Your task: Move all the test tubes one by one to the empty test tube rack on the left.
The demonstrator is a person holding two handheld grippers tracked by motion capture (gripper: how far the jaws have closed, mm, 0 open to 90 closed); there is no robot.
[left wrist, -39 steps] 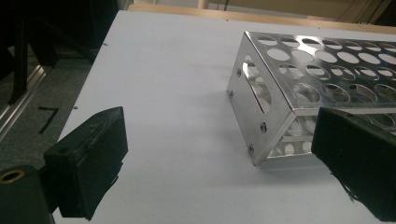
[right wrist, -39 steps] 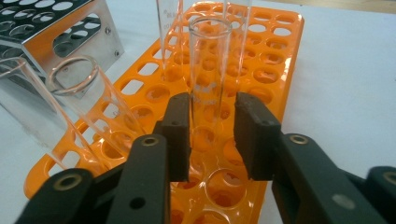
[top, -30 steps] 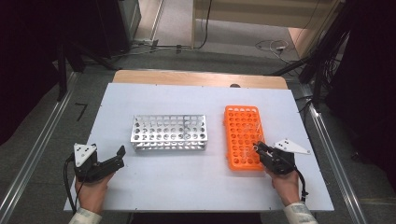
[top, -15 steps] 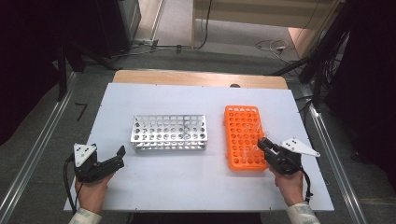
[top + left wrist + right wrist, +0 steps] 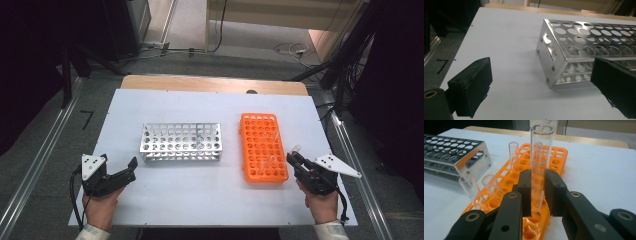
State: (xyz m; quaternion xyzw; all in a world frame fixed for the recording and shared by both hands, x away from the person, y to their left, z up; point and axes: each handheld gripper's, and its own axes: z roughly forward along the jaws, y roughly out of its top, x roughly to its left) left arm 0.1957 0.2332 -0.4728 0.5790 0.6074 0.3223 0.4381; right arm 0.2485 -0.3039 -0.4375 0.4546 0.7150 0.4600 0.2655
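1. A pale, flat white table [image 5: 210, 200] fills the middle of the high view, with a strip of wooden edge [image 5: 210, 84] along its far side.
2. Around it lies grey floor, with metal rails running down both sides and dark equipment and loose cables at the far end of the room.
3. A silver metal rack [image 5: 181, 142] with rows of round holes sits left of centre on the table.
4. An orange plastic rack [image 5: 262, 147] lies just to its right, long side running away from the person, with a bare gap of table between the two racks.
5. A few clear tubes stand in the orange rack's near holes, seen in the right gripper view.
6. The right gripper [image 5: 537, 192] is at the near right corner of the orange rack, its two black jaws clamped on an upright glass test tube [image 5: 539, 165]; the tube's lower end hangs just over the rack's holes.
7. The left gripper [image 5: 127, 170] rests low near the table's near left corner, its jaws wide apart with nothing between them, a little short of the silver rack's end.
8. Open white surface lies in front of both racks, along the near edge between the two hands, and across the far half of the table.
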